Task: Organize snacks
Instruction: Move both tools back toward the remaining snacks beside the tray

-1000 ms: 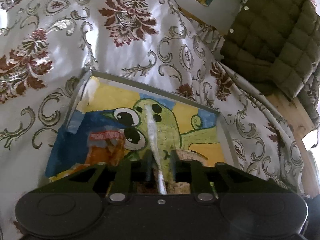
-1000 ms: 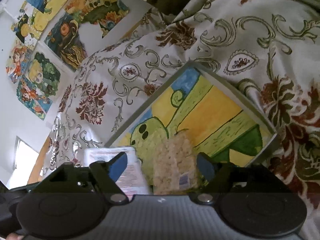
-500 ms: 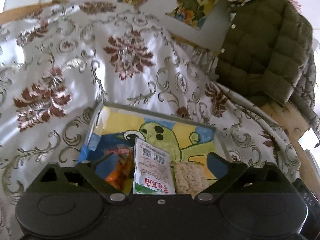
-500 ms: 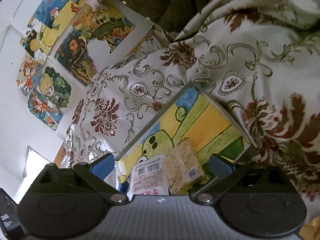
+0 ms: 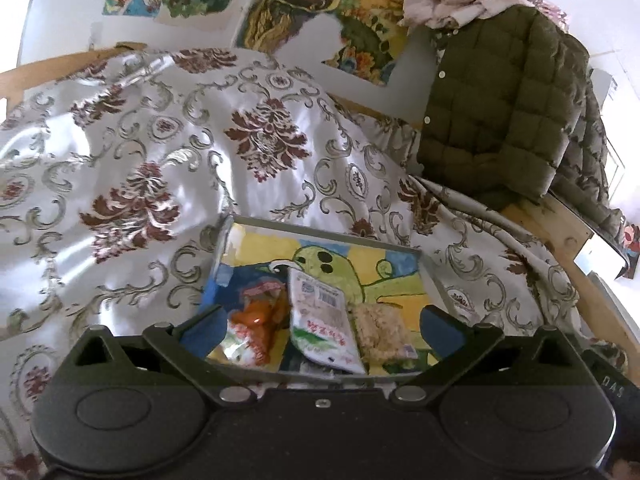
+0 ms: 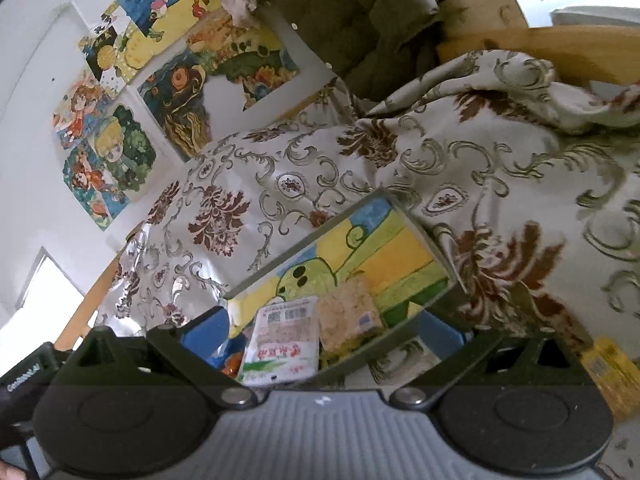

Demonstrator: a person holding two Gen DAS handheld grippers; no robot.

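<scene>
Daylight was bright and uneven. In the right wrist view a window (image 6: 48, 292) at far left was blown out to plain white. The satin cloth (image 5: 132, 168) carried broad glare patches (pattern partly washed out there). Each gripper body lay in shadow along the near edge. Fisheye bending curved the walls and posters (image 6: 116, 148) towards the corners. Focus was slightly soft throughout, without marked motion blur.

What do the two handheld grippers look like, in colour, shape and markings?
The left gripper has a smooth black body with two round discs, silver pivot pins, black link arms and blue pads. The right gripper has the same shape, but its centre is ribbed grey, with blue pads too.
</scene>
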